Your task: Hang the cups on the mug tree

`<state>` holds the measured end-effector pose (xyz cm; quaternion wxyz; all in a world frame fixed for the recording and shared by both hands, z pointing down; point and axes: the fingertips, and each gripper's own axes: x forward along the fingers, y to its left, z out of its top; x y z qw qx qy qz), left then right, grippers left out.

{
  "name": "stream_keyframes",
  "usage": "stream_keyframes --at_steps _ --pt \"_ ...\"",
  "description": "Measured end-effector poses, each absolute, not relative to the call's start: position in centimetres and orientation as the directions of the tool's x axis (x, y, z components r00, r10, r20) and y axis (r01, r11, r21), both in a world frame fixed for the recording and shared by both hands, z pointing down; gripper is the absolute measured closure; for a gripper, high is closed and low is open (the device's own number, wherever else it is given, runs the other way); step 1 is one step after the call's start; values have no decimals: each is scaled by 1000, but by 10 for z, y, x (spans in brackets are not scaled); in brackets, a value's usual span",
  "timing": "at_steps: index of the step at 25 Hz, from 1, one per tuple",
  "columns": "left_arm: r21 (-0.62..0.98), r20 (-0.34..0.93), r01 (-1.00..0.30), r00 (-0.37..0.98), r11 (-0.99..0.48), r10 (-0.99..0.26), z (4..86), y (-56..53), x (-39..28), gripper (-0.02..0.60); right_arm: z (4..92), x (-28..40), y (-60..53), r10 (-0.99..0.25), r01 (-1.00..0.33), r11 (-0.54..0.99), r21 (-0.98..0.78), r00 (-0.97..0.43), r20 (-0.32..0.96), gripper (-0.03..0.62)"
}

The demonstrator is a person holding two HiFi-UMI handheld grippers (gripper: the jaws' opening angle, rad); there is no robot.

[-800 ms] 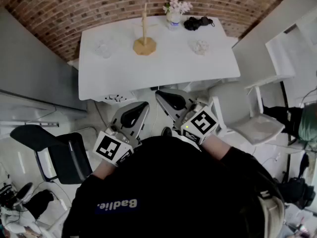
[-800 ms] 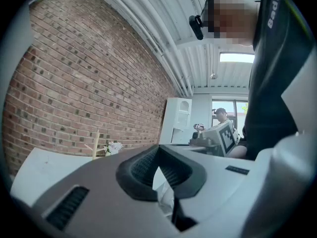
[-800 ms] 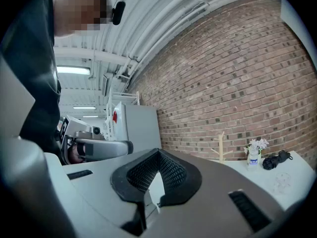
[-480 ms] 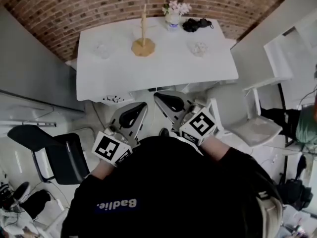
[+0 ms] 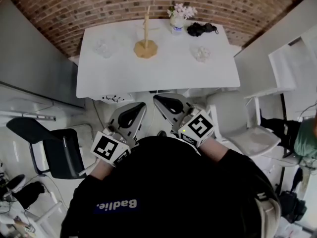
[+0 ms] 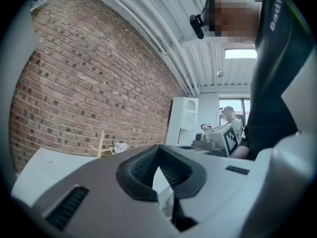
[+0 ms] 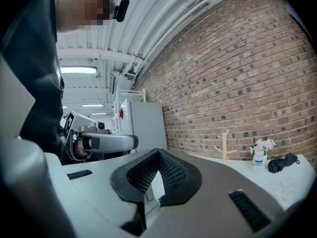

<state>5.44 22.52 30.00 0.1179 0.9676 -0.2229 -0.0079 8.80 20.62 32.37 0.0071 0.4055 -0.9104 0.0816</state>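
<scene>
We have not started yet; our left gripper (image 5: 132, 117) and right gripper (image 5: 170, 104) are both shut tight with nothing in them, close to our body; the mug tree (image 5: 145, 37) stands bare on the white surface (image 5: 158, 76), well away from us; one cup (image 5: 102, 49) sits left of it, the other cup (image 5: 200, 53) right; both still need hanging.

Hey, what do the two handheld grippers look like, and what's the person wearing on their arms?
The left gripper and the right gripper are both pale grey, wedge-shaped shells with black ribbed fingers. Each carries a white cube at its rear, printed with black square markers. The person wears black sleeves.
</scene>
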Motion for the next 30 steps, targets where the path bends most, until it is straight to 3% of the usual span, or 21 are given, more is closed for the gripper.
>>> stream_keyframes --at_steps 13,30 --pt "249 20 -533 837 -808 -546 309 194 45 581 344 86 182 -625 -634 759 -148 -774 104 566" --pt "248 -21 -432 892 -867 -451 304 29 -87 581 351 -42 13 -682 -719 690 -82 -684 257 566"
